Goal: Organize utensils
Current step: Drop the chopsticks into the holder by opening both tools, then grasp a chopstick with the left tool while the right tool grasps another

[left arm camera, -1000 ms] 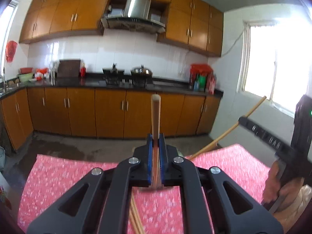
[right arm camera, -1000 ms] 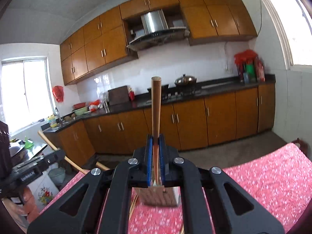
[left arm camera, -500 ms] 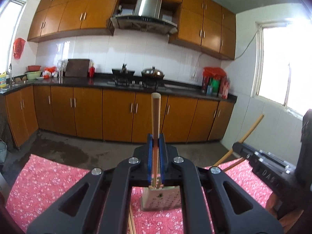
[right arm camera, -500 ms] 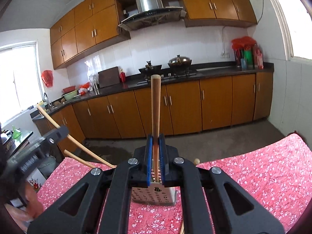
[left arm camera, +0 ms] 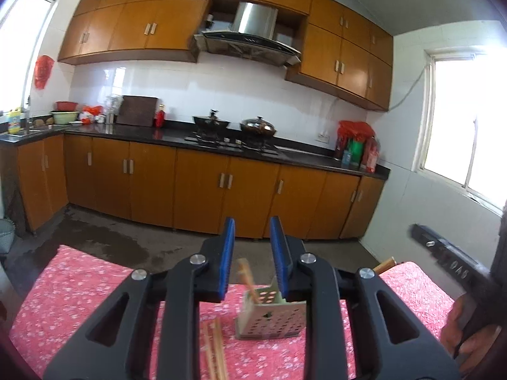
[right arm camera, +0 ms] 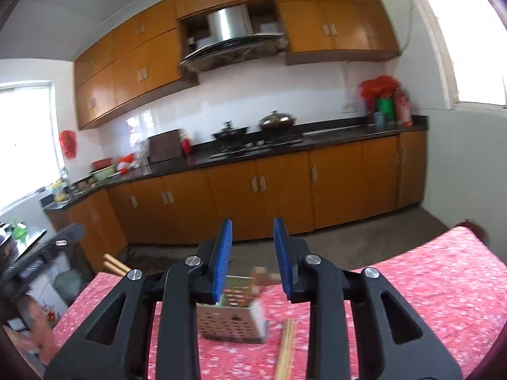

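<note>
Hovering above a red flowered cloth (left arm camera: 79,285), the left gripper (left arm camera: 252,231) has just been opening its jaws; its blue pads stand a little apart with nothing between them. Below the gap, in the lower middle of the left view, a perforated metal holder (left arm camera: 272,318) stands on the cloth with chopsticks (left arm camera: 246,272) leaning out of it, blurred. More chopsticks (left arm camera: 215,351) lie loose on the cloth at the holder's lower left. The right gripper (right arm camera: 253,231) has likewise just been opening and its narrow gap is empty too; in its view the holder sits at lower centre with sticks inside, and another pair (right arm camera: 285,348) lies to its lower right. At the right edge of the left view a hand (left arm camera: 465,332) grips what seems to be the other gripper's handle.
</note>
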`<state>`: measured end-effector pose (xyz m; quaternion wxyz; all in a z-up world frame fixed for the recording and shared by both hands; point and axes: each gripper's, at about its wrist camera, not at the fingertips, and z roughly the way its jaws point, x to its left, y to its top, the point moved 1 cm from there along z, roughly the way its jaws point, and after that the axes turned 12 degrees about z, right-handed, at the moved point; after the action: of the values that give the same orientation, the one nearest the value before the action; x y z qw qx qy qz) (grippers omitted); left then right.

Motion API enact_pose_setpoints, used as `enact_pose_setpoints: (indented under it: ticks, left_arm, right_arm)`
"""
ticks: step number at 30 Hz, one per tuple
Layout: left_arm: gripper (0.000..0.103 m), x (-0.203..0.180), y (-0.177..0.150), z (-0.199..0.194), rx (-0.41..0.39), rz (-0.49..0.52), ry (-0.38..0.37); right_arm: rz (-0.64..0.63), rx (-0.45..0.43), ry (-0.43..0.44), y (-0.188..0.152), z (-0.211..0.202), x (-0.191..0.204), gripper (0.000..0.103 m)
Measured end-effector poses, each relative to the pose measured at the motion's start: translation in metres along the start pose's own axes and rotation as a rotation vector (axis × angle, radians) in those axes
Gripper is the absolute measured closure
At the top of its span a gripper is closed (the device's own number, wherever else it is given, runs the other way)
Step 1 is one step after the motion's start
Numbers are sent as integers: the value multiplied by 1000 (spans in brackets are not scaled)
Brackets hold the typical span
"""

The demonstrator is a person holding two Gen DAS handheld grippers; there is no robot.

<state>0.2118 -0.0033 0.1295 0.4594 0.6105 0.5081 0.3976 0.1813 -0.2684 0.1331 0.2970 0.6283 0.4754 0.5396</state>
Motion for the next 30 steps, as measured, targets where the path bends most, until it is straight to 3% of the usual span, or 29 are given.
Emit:
enact_pose_setpoints:
  ticks: [4, 8, 11, 15, 22, 25, 26, 27, 30]
  left_arm:
    - [75, 26, -25, -23, 55, -1, 72]
    - [75, 53, -74, -17, 196, 8, 134]
    - [75, 61, -113, 0, 318, 8, 121]
    - [77, 50, -166, 15, 449, -9, 38]
    - [78, 25, -211, 23, 545, -43, -67]
    - [81, 16, -219, 28, 572, -43, -89]
    - [81, 15, -219, 31, 578, -45, -94]
    - [82, 13, -221, 32, 585, -46, -102]
    - [84, 6, -225, 34, 599, -42, -121]
  right_arm:
    - [39, 54, -137, -11, -5, -47, 74]
    - [63, 285, -227, -63, 24, -93, 74]
    - [80, 488, -184, -122, 45, -106, 84]
    - [75, 618, -127, -177, 53, -97, 87]
    - [40, 666, -134, -206, 62, -81, 88]
    - [4, 648, -185, -206, 64, -83, 89]
    - [-3, 642, -212, -206, 64, -84, 95]
    - [-18, 628, -256, -207, 64, -90, 95]
    - [-7, 622, -267, -206, 64, -94, 95]
